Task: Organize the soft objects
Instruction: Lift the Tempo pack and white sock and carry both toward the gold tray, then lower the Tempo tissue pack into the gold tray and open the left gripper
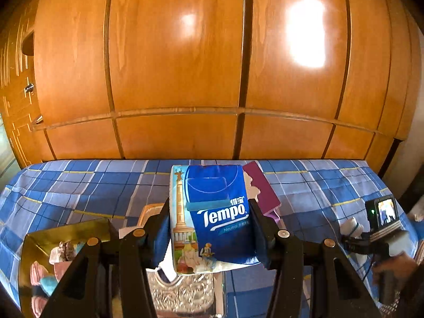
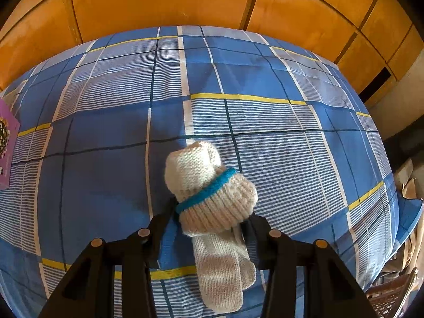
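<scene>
My left gripper (image 1: 209, 206) is shut on a blue Tempo tissue pack (image 1: 214, 212), held upright above the plaid bed cover (image 1: 79, 185). Under it lies a silver embossed box (image 1: 182, 291). At the lower left a gold-lined box (image 1: 63, 235) holds several soft items (image 1: 53, 267). My right gripper (image 2: 209, 212) is shut on a rolled pair of cream knitted socks (image 2: 209, 193) with a blue band, just over the cover (image 2: 106, 159); the sock toes hang back between the fingers. In the left wrist view that right gripper (image 1: 352, 228) shows at the far right, with a hand (image 1: 392, 267) behind it.
A purple booklet (image 1: 261, 185) lies behind the tissue pack, and its edge (image 2: 6, 140) shows at the left of the right wrist view. Wooden wardrobe doors (image 1: 185, 66) rise behind the bed. A brown basket (image 2: 392, 296) sits off the bed's right edge.
</scene>
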Motion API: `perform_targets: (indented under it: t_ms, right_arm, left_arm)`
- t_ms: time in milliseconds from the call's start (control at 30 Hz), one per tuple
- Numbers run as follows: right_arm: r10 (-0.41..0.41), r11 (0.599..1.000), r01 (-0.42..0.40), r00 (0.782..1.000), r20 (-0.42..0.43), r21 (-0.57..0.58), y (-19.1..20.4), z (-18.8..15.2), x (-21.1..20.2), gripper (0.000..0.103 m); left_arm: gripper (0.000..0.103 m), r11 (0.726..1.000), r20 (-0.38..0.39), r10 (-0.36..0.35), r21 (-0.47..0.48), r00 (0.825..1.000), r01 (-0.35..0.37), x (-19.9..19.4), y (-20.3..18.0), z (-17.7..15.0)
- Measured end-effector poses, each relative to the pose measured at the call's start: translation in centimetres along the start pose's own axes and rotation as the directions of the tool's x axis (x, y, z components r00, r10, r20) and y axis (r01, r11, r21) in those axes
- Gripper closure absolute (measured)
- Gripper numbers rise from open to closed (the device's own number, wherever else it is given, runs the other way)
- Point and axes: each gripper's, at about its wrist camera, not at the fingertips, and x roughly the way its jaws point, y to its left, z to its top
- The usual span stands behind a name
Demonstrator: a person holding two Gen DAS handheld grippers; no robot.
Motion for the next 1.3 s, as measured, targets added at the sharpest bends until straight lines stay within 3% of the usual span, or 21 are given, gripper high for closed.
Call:
perform_targets:
  t_ms: [433, 767, 1000, 1167, 1300]
  right_arm:
    - [-0.048, 0.995, 0.051, 0.998, 0.037, -0.086, 1.1, -0.4, -0.4, 0.062]
    - [-0.046, 0.997, 0.048, 0.999, 0.026, -0.067, 1.0, -0.4, -0.4, 0.063]
    - [-0.067, 0.993, 0.07, 0.997, 0.04, -0.093, 1.4, -0.5, -0.5, 0.063]
    - [-0.087, 0.988, 0.093, 0.995, 0.053, -0.124, 1.8, -0.6, -0.5, 0.063]
    - [-0.09, 0.987, 0.096, 0.995, 0.053, -0.13, 1.8, -0.5, -0.5, 0.063]
  left_arm:
    - [0.05, 1.0, 0.003, -0.001, -0.024, 1.0, 0.001, -2.0, 1.3, -1.8]
    - [0.05, 0.995, -0.007, 0.054, -0.086, 0.999, -0.054, -3.6, 5.4, -3.5]
    - [0.05, 0.985, -0.056, 0.09, -0.141, 0.994, -0.097, -3.9, 9.5, -5.7]
    - [0.05, 0.962, -0.12, 0.123, -0.23, 0.985, -0.148, -4.8, 14.7, -8.7]
    - [0.05, 0.919, -0.182, 0.163, -0.328, 0.97, -0.216, -6.7, 19.6, -12.2]
